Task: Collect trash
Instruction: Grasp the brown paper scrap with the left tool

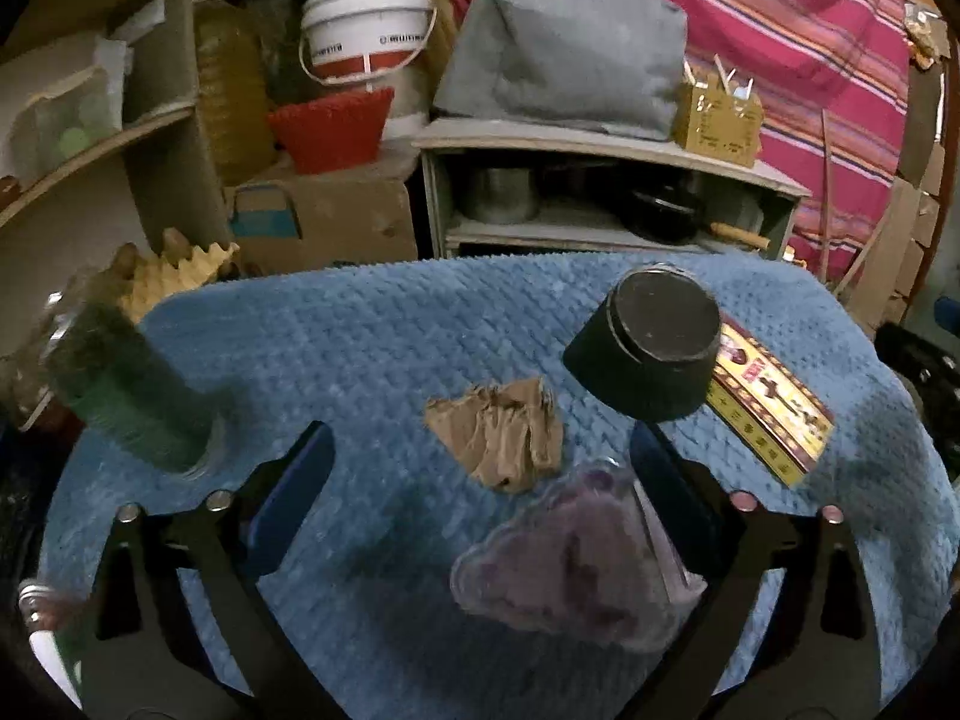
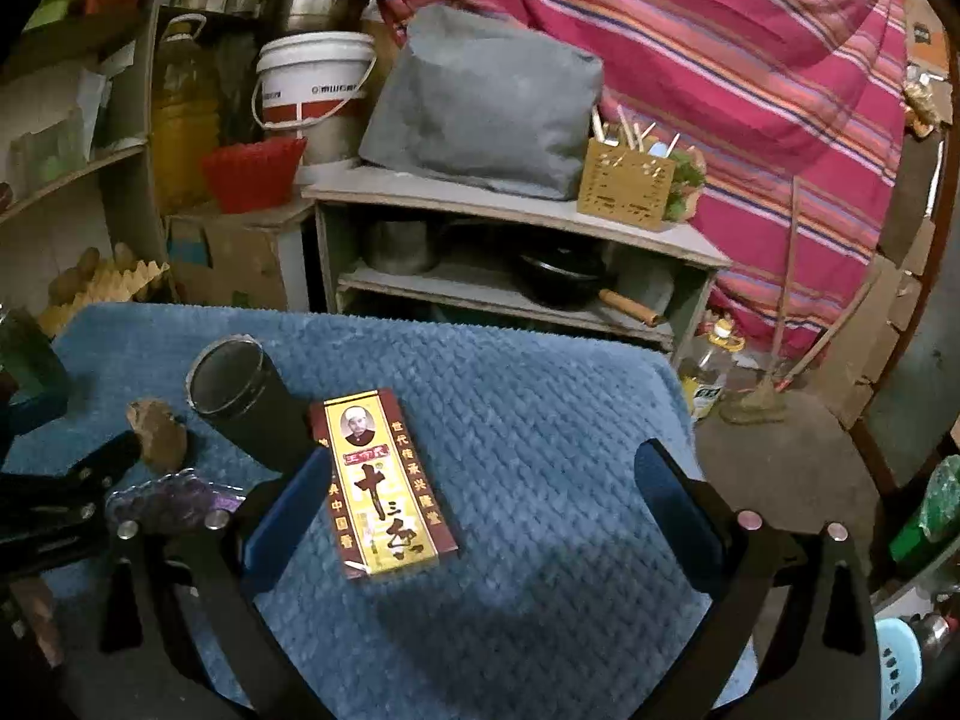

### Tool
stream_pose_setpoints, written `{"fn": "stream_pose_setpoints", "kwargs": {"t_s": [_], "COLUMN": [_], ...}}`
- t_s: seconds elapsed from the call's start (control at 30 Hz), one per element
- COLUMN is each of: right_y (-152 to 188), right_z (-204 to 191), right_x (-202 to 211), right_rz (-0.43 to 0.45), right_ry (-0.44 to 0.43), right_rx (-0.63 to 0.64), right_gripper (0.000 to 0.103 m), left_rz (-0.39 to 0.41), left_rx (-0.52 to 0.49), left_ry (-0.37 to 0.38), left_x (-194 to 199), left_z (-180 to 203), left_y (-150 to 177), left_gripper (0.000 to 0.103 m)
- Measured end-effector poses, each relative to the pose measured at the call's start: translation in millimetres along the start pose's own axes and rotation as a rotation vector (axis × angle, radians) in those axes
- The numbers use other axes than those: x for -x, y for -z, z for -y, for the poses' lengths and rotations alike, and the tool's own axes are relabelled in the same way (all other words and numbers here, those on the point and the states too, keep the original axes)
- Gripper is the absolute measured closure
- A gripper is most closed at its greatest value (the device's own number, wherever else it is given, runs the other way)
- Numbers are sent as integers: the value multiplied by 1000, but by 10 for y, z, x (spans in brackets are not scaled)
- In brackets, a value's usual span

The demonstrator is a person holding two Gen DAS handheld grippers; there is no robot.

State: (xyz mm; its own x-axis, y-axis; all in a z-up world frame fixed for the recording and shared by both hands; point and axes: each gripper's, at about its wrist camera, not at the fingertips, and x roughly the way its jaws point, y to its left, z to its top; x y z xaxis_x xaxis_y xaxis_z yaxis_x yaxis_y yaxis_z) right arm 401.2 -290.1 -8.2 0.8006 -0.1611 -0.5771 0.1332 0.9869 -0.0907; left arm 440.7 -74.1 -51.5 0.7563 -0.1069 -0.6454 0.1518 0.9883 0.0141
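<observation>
A crumpled brown paper scrap [image 1: 498, 435] lies mid-table on the blue quilted cloth [image 1: 360, 348], just ahead of my open left gripper [image 1: 480, 468]. A crinkled purple plastic wrapper [image 1: 576, 570] lies between the left fingers, close to the right one. A yellow-red spice box [image 2: 381, 486] lies flat between the fingers of my open right gripper [image 2: 480, 492], near its left finger. The paper scrap [image 2: 159, 432] and wrapper [image 2: 168, 501] also show at the left of the right wrist view, beside the left gripper's black frame.
A dark cylindrical cup [image 1: 651, 342] stands upside down next to the spice box [image 1: 771, 402]. A green ribbed bottle [image 1: 132, 396] stands at the table's left. Behind the table are shelves with pots [image 2: 510, 276], a white bucket [image 1: 366, 30], a red basket [image 1: 330, 126] and a striped cloth [image 2: 750, 90].
</observation>
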Motion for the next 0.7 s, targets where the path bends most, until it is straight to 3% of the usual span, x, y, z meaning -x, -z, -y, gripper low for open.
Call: {"fn": "stream_pose_setpoints", "kwargs": {"t_s": [0.1, 0.17, 0.27, 0.47, 0.7], "right_y": [18, 35, 46, 37, 29], "right_z": [-10, -28, -105, -427, -864], "right_x": [-108, -155, -192, -226, -260], "right_rz": [-20, -28, -37, -66, -87], "right_ry": [-3, -5, -26, -70, -111], "right_rx": [-3, -4, -4, 35, 75], "right_gripper": [5, 5, 5, 5, 5], "left_rz": [-42, -65, -82, -48, 69], "left_rx": [11, 10, 24, 55, 52], "left_ry": [34, 54, 99, 65, -81], "left_x": [-153, -216, -209, 78, 597], "left_z": [-22, -35, -112, -345, -645], "left_y": [-39, -30, -5, -22, 27], "left_gripper": [36, 61, 87, 91, 91]}}
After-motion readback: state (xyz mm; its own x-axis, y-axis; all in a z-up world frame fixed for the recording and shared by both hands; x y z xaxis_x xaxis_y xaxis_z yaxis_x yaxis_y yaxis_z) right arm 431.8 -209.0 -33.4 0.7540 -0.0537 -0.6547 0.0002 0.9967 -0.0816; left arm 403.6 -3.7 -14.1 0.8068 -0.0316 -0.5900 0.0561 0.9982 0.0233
